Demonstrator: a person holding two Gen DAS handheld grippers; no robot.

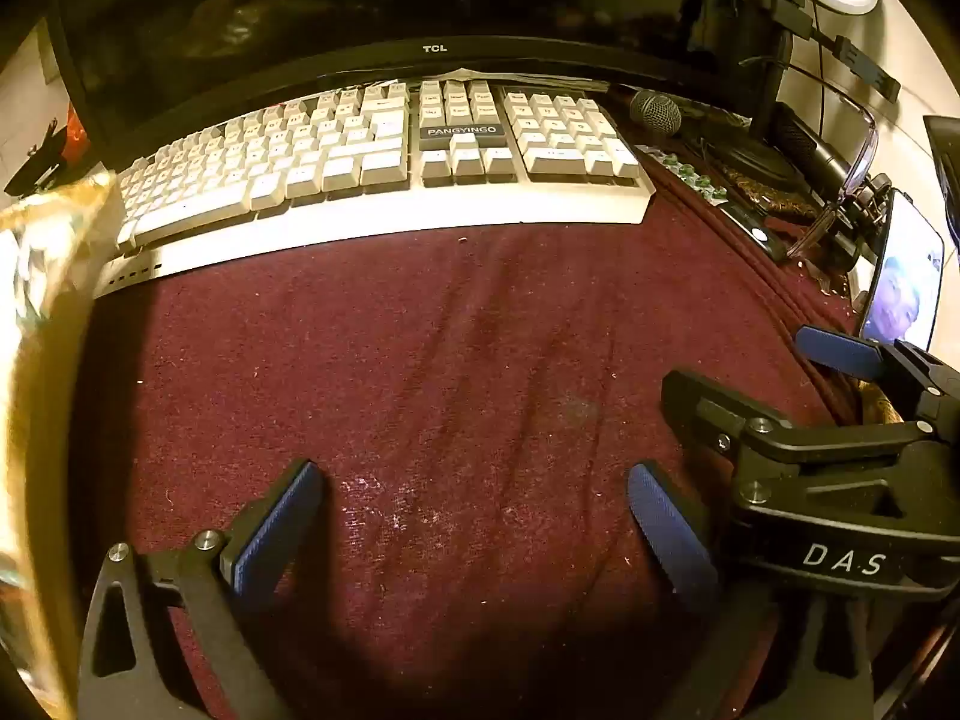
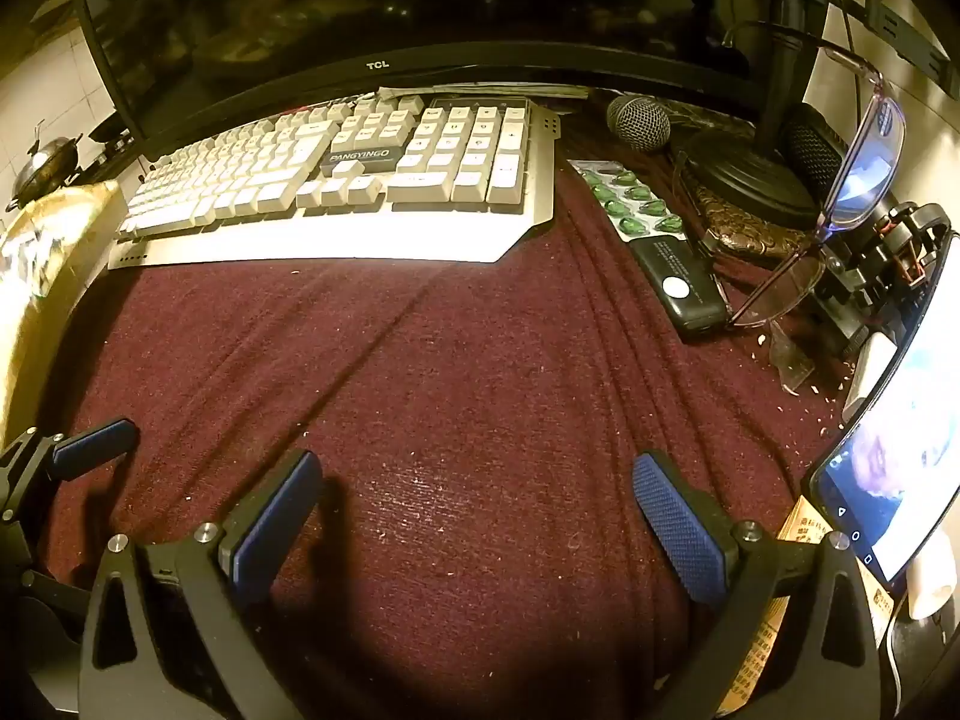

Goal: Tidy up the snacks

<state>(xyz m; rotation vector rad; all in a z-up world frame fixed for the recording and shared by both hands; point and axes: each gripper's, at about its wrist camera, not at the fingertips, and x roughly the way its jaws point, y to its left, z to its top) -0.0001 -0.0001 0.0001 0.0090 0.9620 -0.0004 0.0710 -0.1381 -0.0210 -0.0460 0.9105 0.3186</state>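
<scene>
The left tool (image 1: 474, 519) stands wide apart with nothing between its blue ribbed pads, tilted down over the dark red knitted cloth (image 1: 456, 360) that covers the desk. The right tool (image 2: 477, 516) is just as wide and just as empty above the same cloth.

The landmark is the white-keyed keyboard with a silver frame (image 2: 336, 192), lying at the far side of the cloth under the black TCL monitor (image 2: 378, 30). Left of the keyboard, touching its left end, lies a shiny gold foil snack bag (image 1: 42, 312), blurred at the edge of both views. Right of the keyboard lie a blister sheet of green capsules (image 2: 630, 204), a grey mesh microphone head (image 2: 637, 120), a small black box with a white round spot (image 2: 678, 288) and clear-framed glasses (image 2: 852, 180). Further right a lit phone (image 2: 888, 468) stands tilted.
</scene>
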